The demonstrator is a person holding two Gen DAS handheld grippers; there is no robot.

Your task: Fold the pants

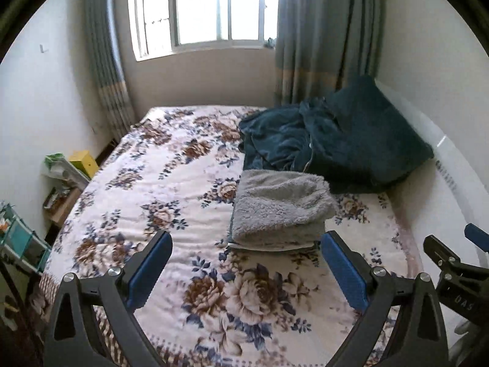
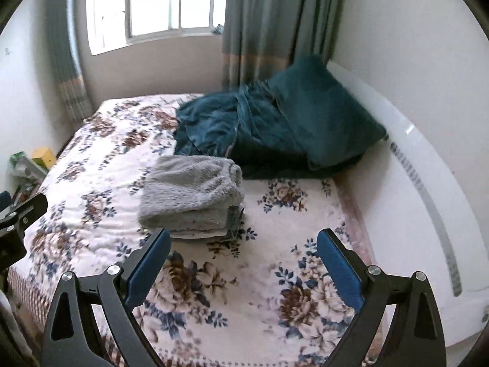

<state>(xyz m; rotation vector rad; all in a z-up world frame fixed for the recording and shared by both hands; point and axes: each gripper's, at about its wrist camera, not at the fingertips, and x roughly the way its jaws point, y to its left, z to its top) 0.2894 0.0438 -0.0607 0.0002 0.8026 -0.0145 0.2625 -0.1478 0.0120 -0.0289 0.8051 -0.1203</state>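
Grey fleece pants (image 1: 279,208) lie folded in a compact stack on the floral bed cover (image 1: 159,189), on top of other folded clothes. They also show in the right wrist view (image 2: 191,197). My left gripper (image 1: 246,246) is open and empty, held above the bed just short of the stack. My right gripper (image 2: 243,244) is open and empty, also just in front of the stack and slightly to its right. The right gripper's body shows at the left wrist view's right edge (image 1: 455,272).
A crumpled dark teal blanket and pillow (image 1: 345,140) lie behind the stack against the white headboard (image 1: 452,165). A window (image 1: 201,9) with grey-green curtains is at the far wall. Shelves with clutter (image 1: 61,180) stand left of the bed.
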